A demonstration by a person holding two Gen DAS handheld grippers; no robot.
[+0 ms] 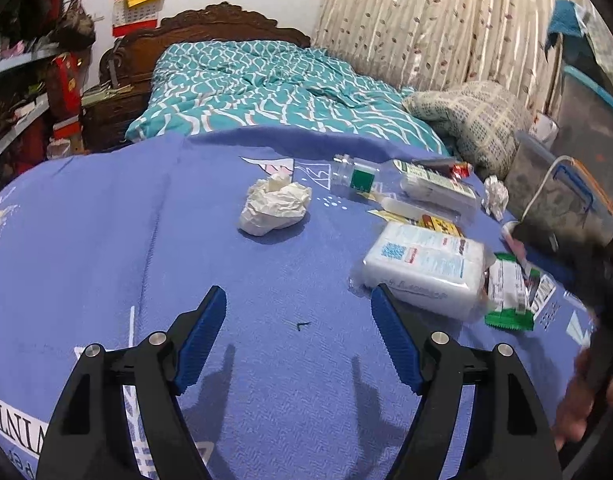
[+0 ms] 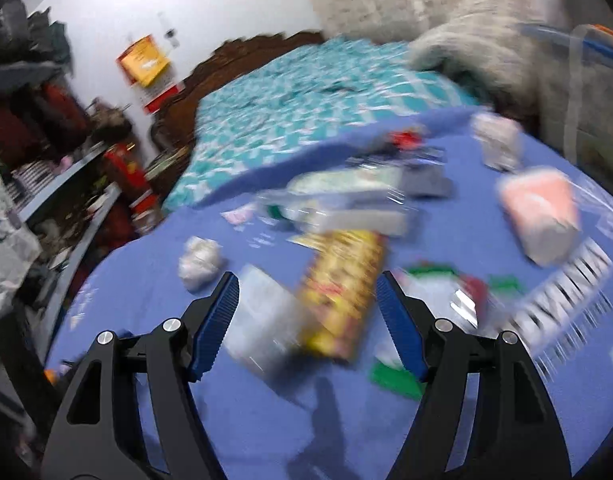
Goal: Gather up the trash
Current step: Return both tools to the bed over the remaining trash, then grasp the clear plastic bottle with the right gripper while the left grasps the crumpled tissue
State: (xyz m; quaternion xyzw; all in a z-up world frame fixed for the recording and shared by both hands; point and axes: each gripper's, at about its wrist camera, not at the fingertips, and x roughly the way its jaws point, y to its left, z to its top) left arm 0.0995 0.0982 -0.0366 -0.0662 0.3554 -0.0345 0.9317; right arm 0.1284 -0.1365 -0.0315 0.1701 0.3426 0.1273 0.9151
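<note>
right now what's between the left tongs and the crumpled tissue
Only bare blue blanket between the left tongs and the crumpled tissue, seen in the left wrist view.

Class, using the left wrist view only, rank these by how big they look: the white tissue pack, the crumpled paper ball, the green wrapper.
1. White tissue pack, clearly largest.
2. Crumpled paper ball.
3. Green wrapper.
The last two look close; the wrapper lies nearer and is partly covered, so that ranking is unsure.

Blue bedspread [image 1: 106, 220] carried white print at near left edge, partly cut off, letters "INTA" seen upside down. Packet [image 1: 422, 268] and wrapper [image 1: 506, 296] labels too small to read. Right wrist view blurred, nothing legible.
</note>
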